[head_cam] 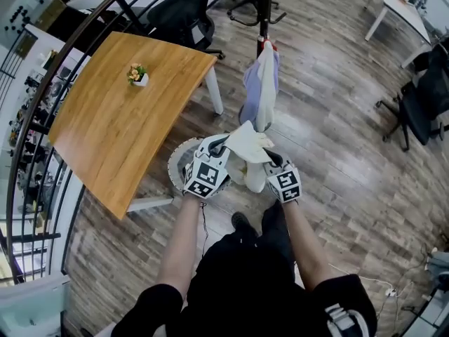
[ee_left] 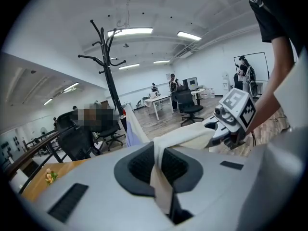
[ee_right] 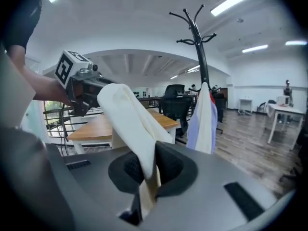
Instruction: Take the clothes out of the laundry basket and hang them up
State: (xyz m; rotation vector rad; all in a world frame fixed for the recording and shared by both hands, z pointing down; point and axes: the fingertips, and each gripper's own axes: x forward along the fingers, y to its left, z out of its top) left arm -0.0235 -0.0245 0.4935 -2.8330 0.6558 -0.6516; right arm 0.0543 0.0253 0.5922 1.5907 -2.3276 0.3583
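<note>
A cream cloth (head_cam: 250, 144) is stretched between my two grippers, above a round white laundry basket (head_cam: 178, 161). My left gripper (head_cam: 226, 146) is shut on one end of the cloth (ee_left: 185, 134), which runs out between its pads. The right gripper (head_cam: 269, 158) is shut on the other end (ee_right: 127, 119). Past the cloth stands a black coat stand (head_cam: 264, 9) with a white and lilac garment (head_cam: 262, 83) hanging from it. In the left gripper view the right gripper (ee_left: 226, 134) is at the cloth's far end; the right gripper view shows the left gripper (ee_right: 103, 97) likewise.
A wooden table (head_cam: 105, 132) with a small flower pot (head_cam: 137, 74) stands to the left, beside a curved black railing (head_cam: 42, 97). Office chairs (head_cam: 184, 16) are behind the stand, and another chair (head_cam: 421, 100) is at the right. The floor is wood plank.
</note>
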